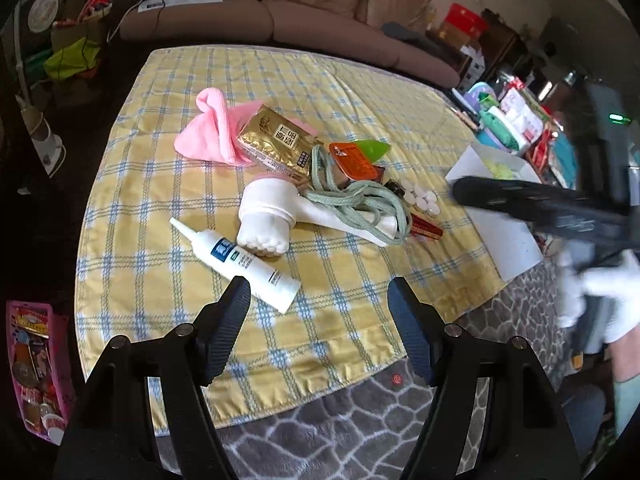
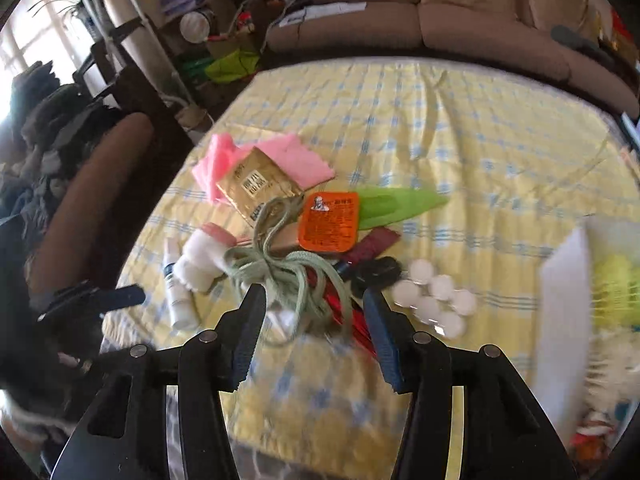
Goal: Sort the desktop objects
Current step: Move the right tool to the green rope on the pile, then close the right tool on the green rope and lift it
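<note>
While both jaws spread empty, green cord [image 2: 280, 280] tangles over white brush [image 1: 272, 216], glue tube [image 1: 240, 264] beside.

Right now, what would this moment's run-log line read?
left gripper: open, empty, over white tube | right gripper: open, empty, over green cord | pile unsorted

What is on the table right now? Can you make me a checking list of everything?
Surface: yellow checked cloth over a grey patterned mat.
Job's things: white glue tube, white brush, green cord, gold packet on pink cloth, orange sauce tub, white tablets, white box.
Clutter: pink basket on the floor.
Grippers: left hand-held gripper open, empty; right hand-held gripper open, empty.
Cables: one on the sofa.
Surroundings: piled boxes and bags.
</note>
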Available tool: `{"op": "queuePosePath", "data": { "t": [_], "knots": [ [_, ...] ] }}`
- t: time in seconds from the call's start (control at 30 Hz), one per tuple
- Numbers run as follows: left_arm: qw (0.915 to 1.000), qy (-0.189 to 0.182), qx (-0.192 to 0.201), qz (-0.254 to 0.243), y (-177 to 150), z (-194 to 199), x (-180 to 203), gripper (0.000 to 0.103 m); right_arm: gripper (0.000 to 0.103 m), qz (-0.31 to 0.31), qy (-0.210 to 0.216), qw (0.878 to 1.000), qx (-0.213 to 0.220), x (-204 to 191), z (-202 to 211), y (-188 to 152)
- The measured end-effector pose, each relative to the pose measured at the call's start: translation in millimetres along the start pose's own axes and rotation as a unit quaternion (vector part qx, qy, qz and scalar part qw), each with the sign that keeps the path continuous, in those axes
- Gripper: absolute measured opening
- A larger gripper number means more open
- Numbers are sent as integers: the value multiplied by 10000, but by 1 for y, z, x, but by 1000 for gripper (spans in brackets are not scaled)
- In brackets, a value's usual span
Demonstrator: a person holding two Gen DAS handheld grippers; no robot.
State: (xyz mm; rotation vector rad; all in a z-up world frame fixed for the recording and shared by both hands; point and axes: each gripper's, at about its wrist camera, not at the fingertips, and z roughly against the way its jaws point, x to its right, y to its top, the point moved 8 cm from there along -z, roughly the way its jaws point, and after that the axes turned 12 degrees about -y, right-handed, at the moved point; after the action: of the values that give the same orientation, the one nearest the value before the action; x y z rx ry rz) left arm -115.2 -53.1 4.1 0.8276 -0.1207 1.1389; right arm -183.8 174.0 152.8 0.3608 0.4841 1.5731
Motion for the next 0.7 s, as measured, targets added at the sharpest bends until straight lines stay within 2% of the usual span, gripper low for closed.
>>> {"op": "queuePosePath", "data": {
  "t": [0.13, 0.37, 0.53, 0.6, 0.63, 0.67, 0.7],
  "knots": [
    [9999, -133, -25, -43, 4, -9, 1, 68, 52, -153, 1, 9998, -155, -1, -23, -1],
    [9997, -221, -10, -37, 11, -20, 1, 68, 52, -337, 198, 9992, -67, 7, -12, 2],
    [9996, 230, 28, -186, 13, -17, -18, 73, 51, -272, 149, 9992, -248, 3, -20, 2],
    [9996, 261, 49, -100, 16, -20, -25, 73, 45, -213, 142, 9992, -312, 0, -26, -1],
    [9995, 296, 74, -95, 18, -21, -27, 73, 34, -186, 122, 9993, -312, 0, -27, -1],
    [9994, 308, 96, -93, 20, -21, -28, 73, 15, -195, 140, 9993, -304, -1, -28, -1],
    [9994, 299, 133, -81, 20, -21, -28, 73, 11, -220, 225, 9991, -284, -1, -27, 0]
  ]
}}
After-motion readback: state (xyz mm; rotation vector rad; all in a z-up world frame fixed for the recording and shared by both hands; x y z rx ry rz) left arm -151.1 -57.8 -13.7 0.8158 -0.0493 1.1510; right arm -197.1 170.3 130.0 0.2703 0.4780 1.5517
